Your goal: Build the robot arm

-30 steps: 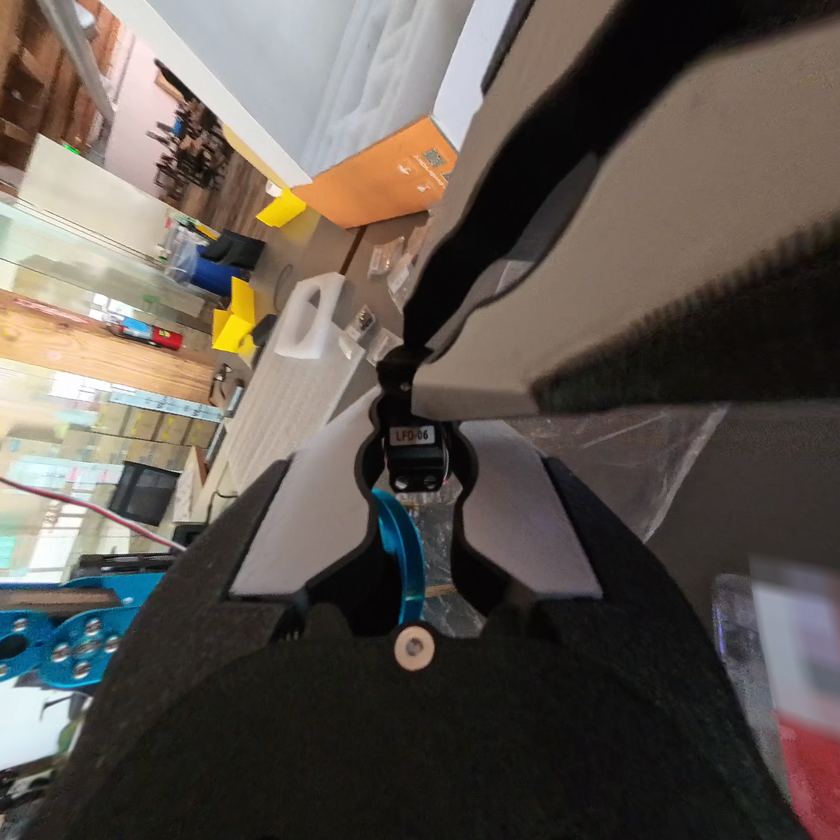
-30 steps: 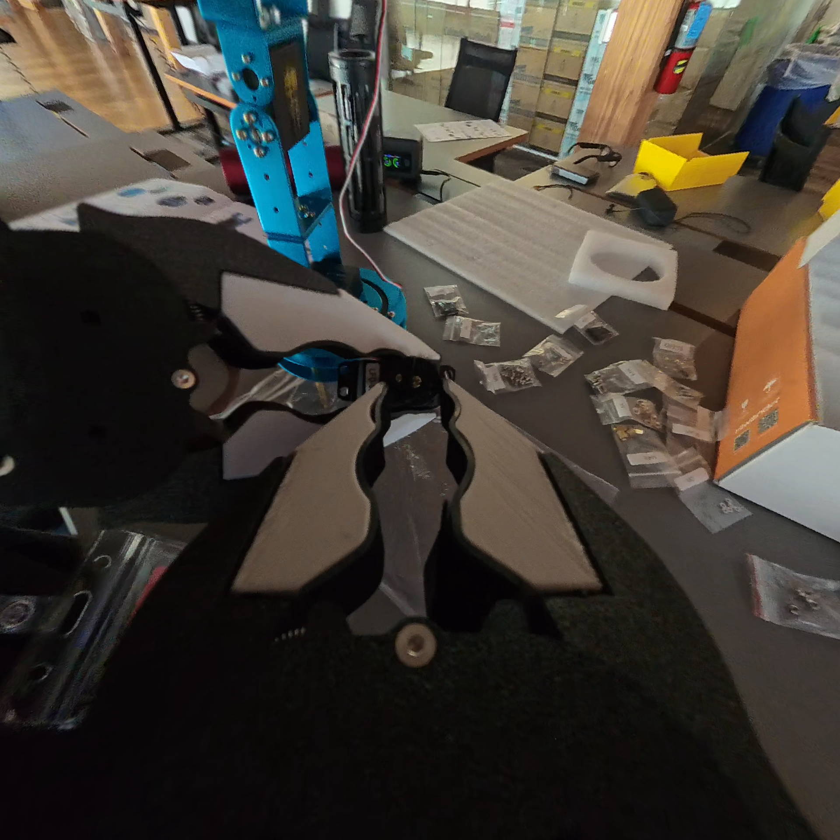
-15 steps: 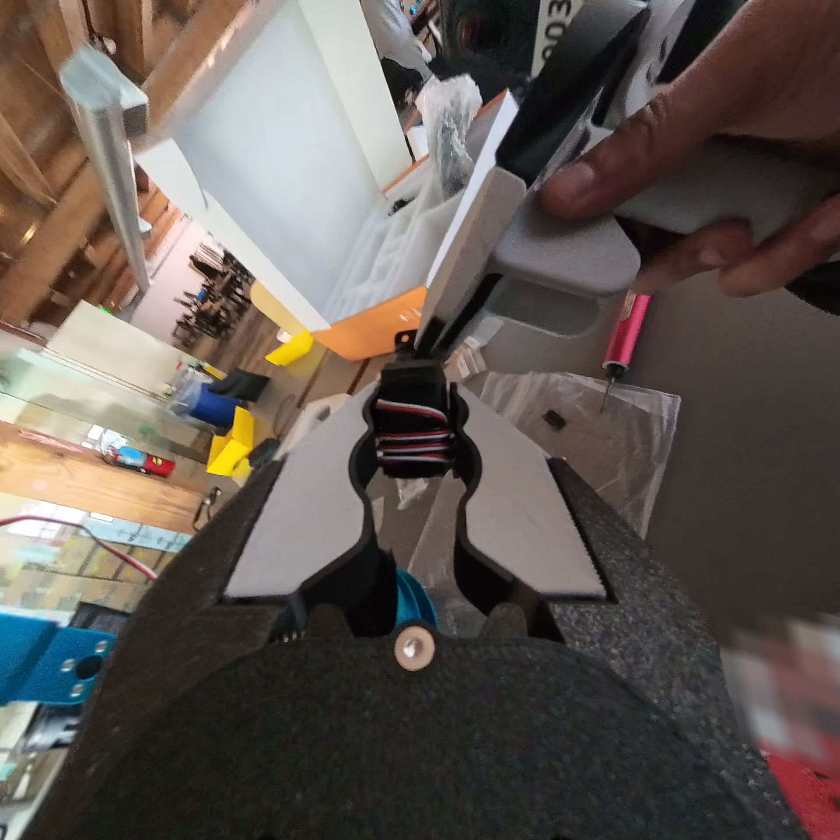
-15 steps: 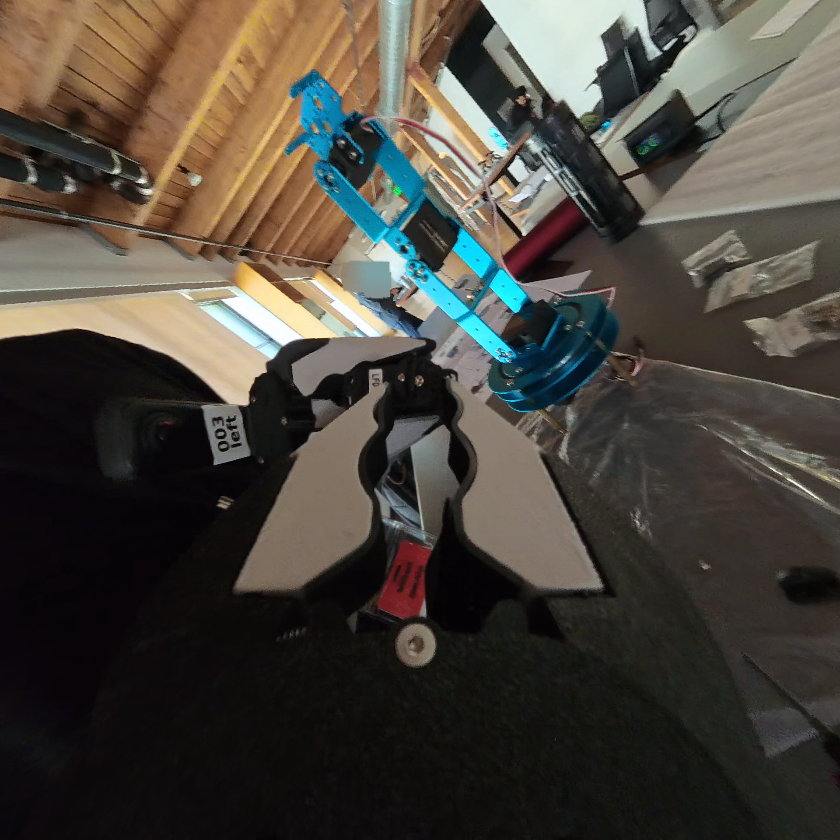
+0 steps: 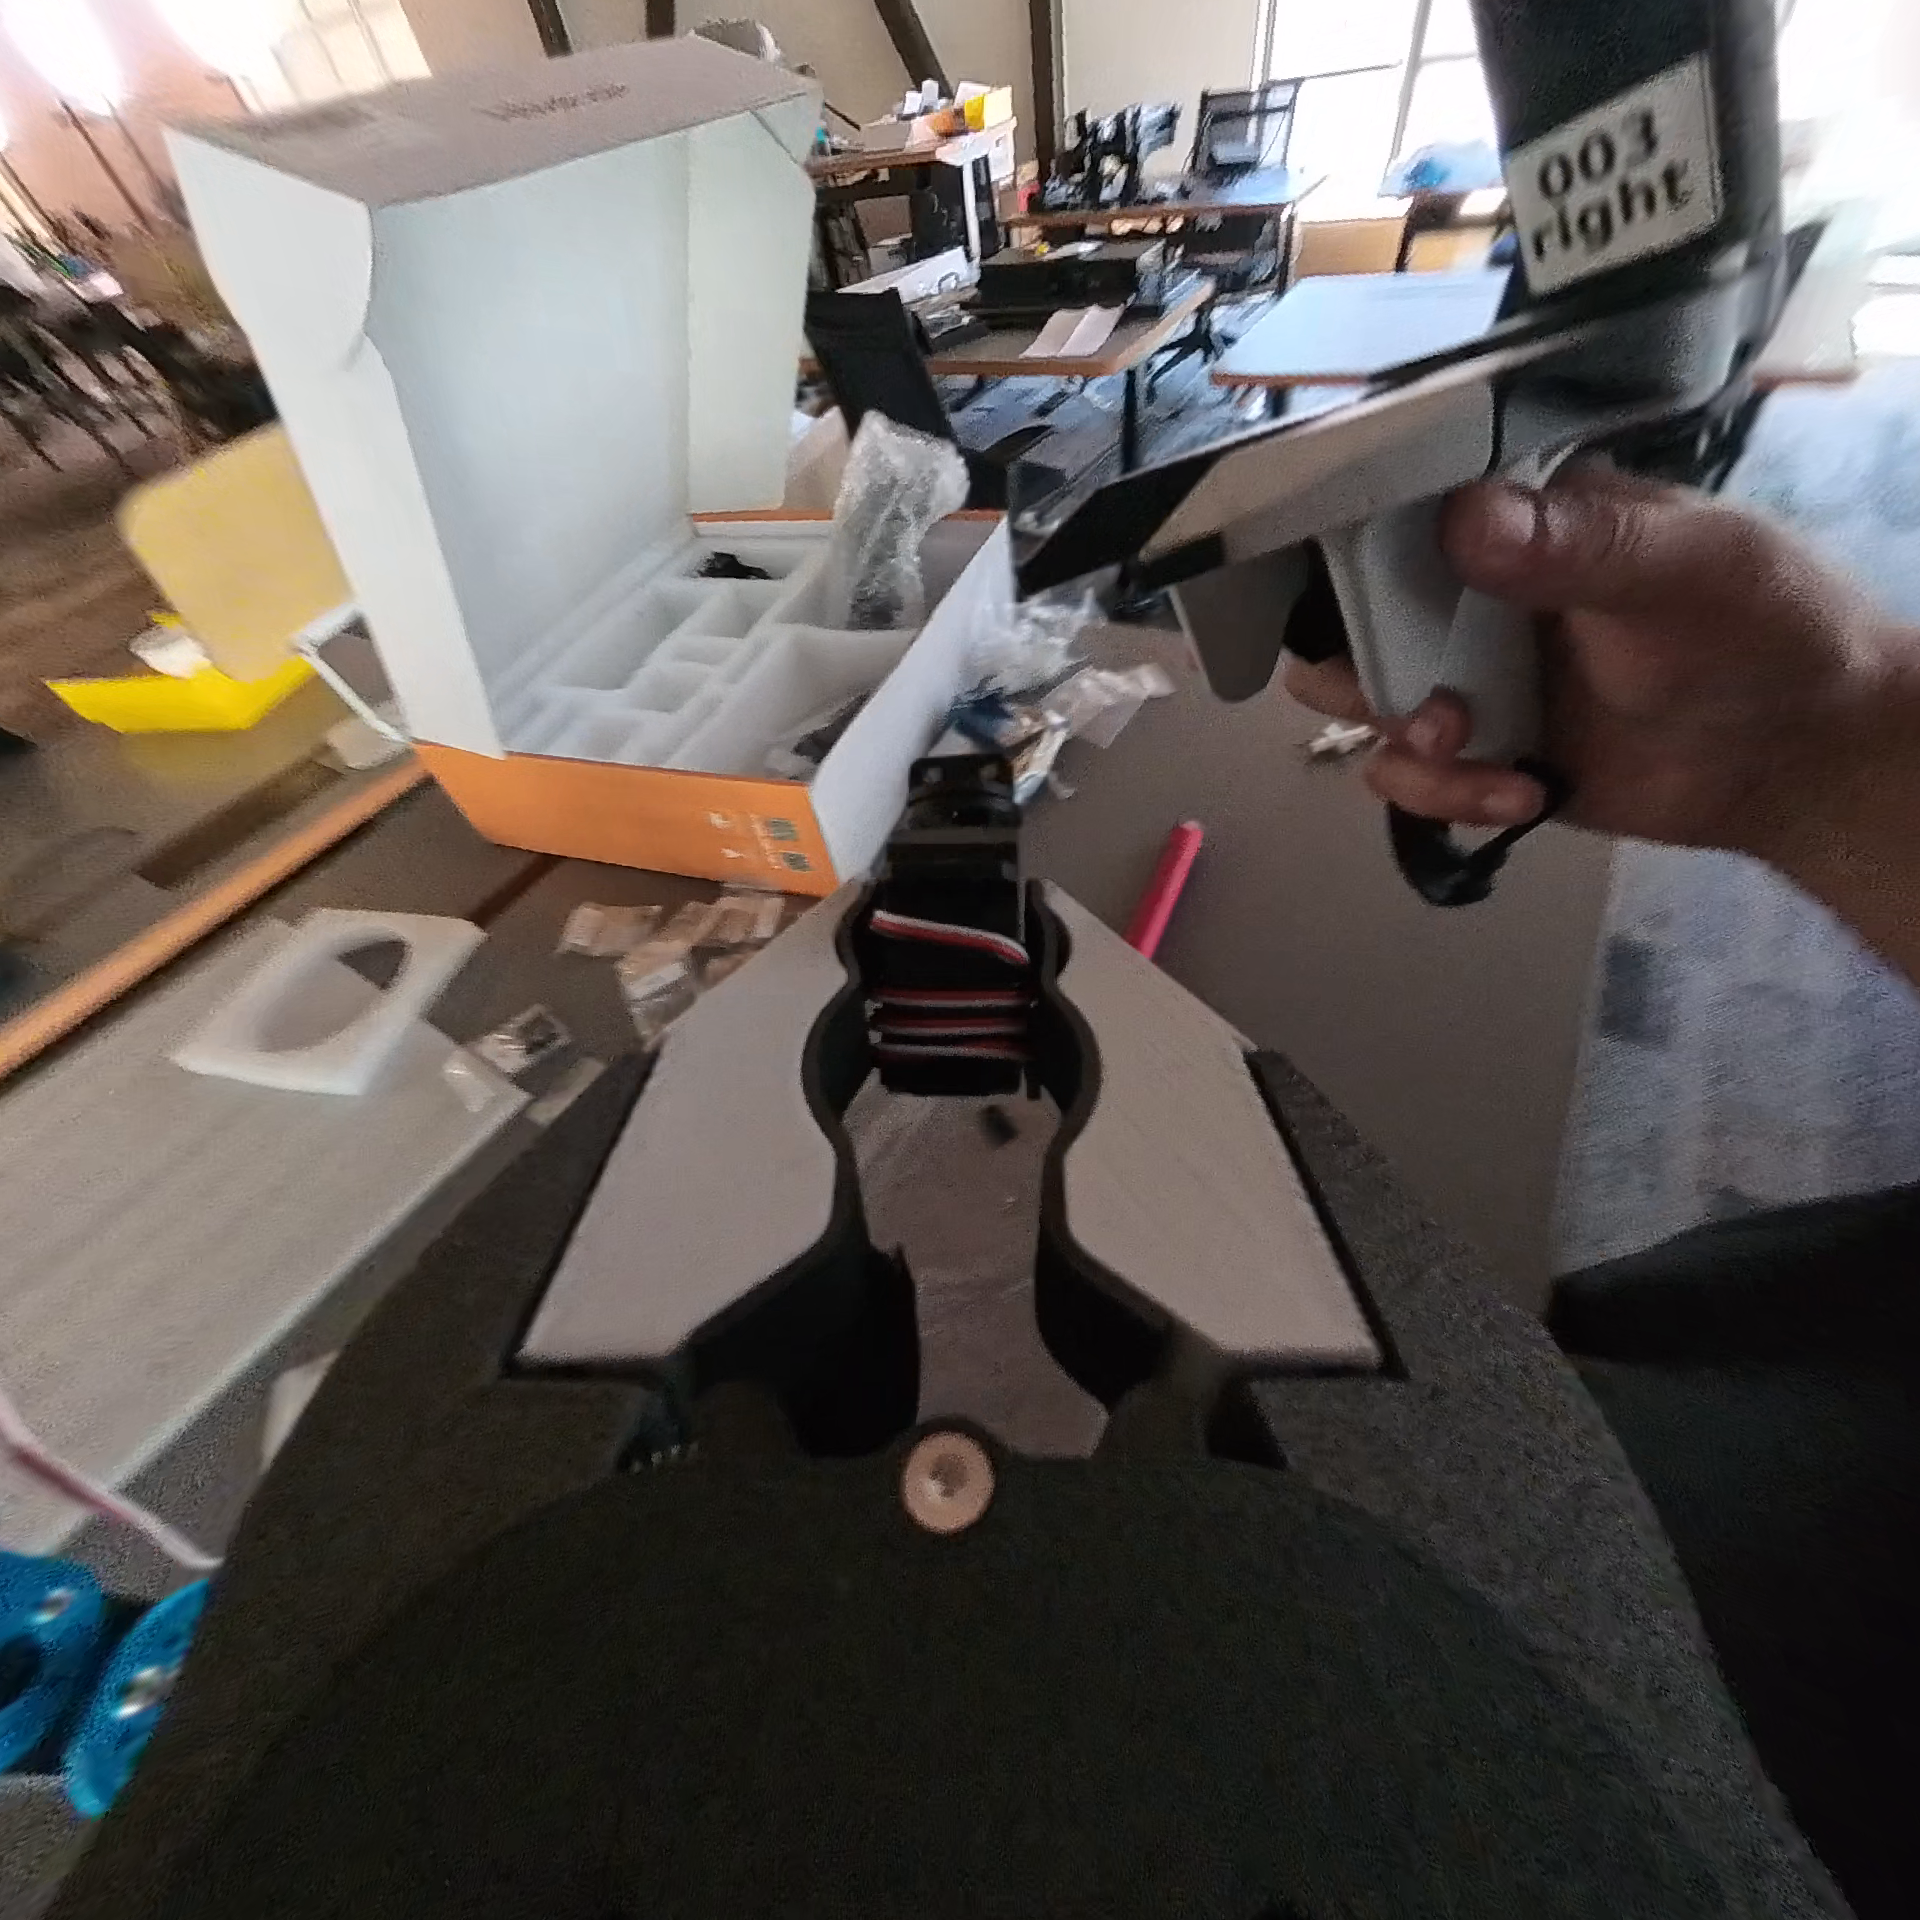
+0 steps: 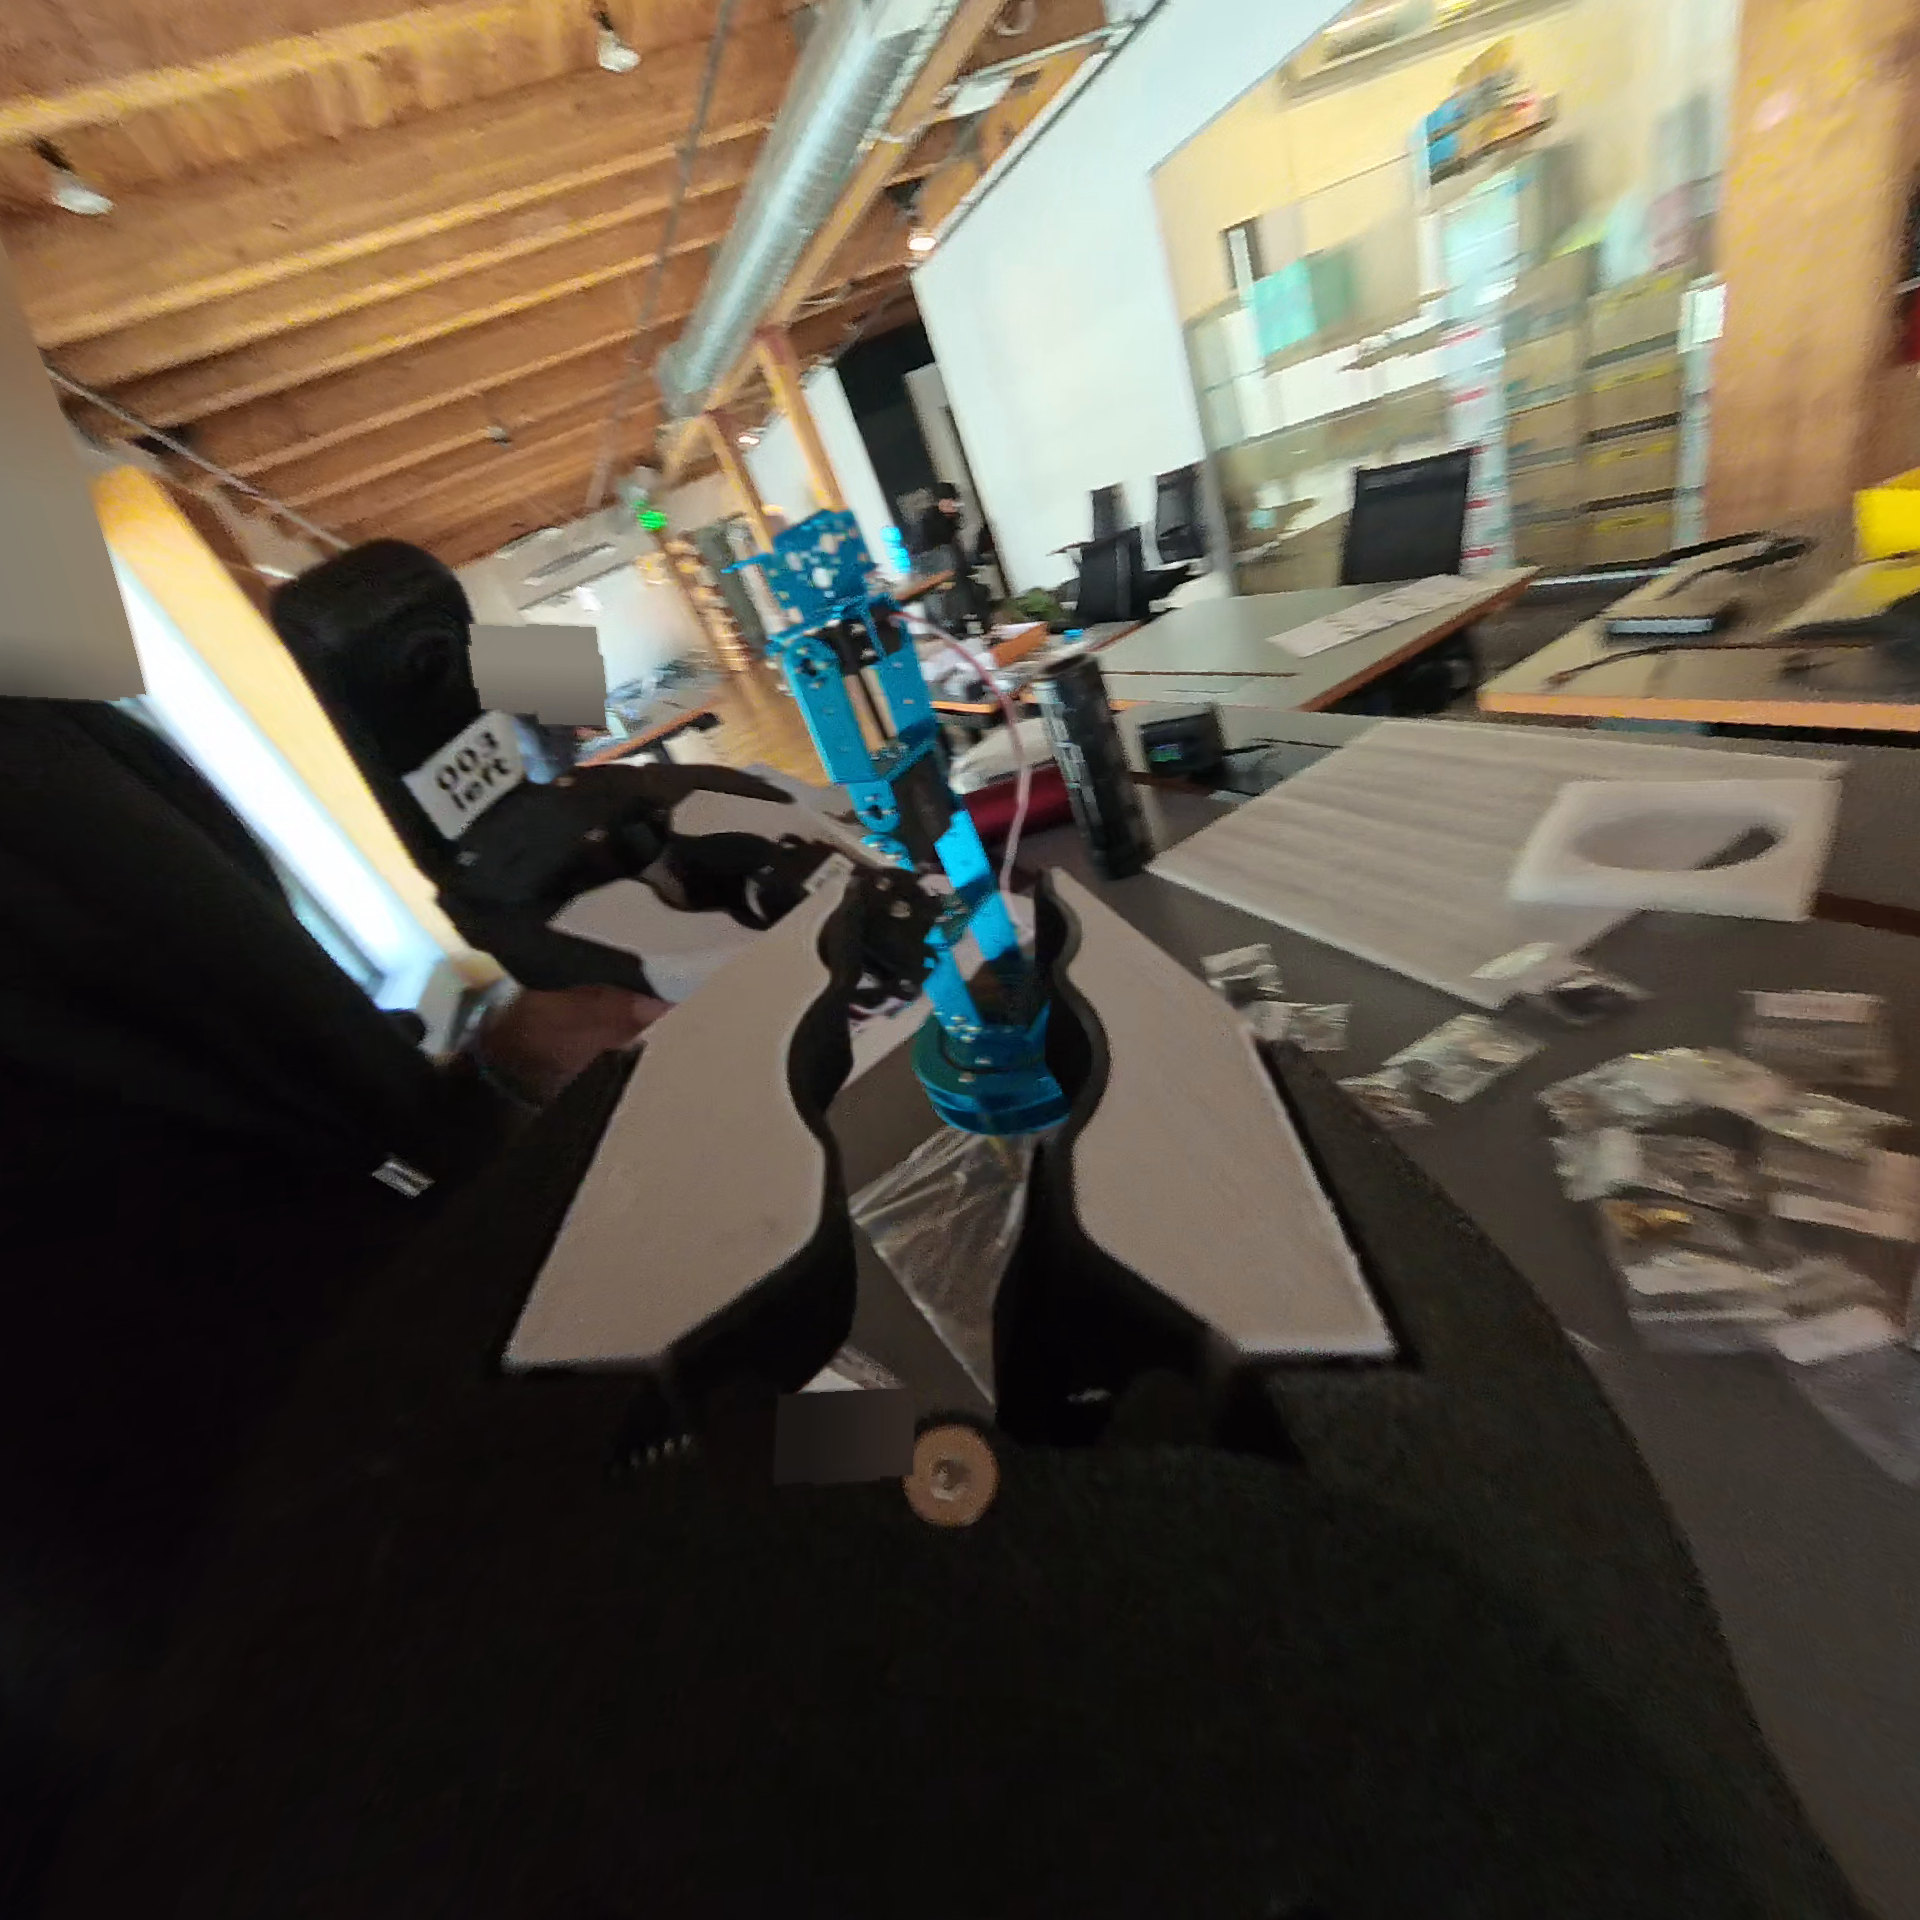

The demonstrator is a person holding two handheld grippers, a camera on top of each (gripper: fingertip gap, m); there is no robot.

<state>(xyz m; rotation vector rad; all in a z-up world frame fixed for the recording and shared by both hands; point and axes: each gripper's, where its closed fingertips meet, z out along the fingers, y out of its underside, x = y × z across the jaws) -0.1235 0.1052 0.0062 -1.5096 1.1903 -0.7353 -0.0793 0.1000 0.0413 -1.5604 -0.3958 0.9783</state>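
My left gripper point(image 5: 951, 935) is shut on a black servo point(image 5: 951, 883) with red, white and black wire wound round it, held above the dark table point(image 5: 1351, 987). My right gripper point(image 6: 945, 909) is open and holds nothing. It shows in the left wrist view point(image 5: 1247, 499) up and to the right of the servo, apart from it, held by a hand point(image 5: 1662, 675). In the right wrist view the left gripper point(image 6: 623, 842) with the servo point(image 6: 883, 940) is just left of my right fingers. A blue robot arm point(image 6: 894, 810) stands beyond them.
An open orange and white box point(image 5: 623, 644) with foam compartments stands behind the servo. A pink screwdriver point(image 5: 1169, 883) lies on the table. Several small parts bags point(image 6: 1714, 1143), a white foam piece with a hole point(image 6: 1662, 842), a foam sheet point(image 6: 1403, 821), a black cylinder point(image 6: 1091, 769) and a clear plastic bag point(image 6: 935, 1195) are nearby. Spacing between my two grippers at the tips: around 6 centimeters.
Both grippers were at the servo a second ago. The right gripper has come away from it, up and to the right. The left gripper still holds the servo and has turned level.
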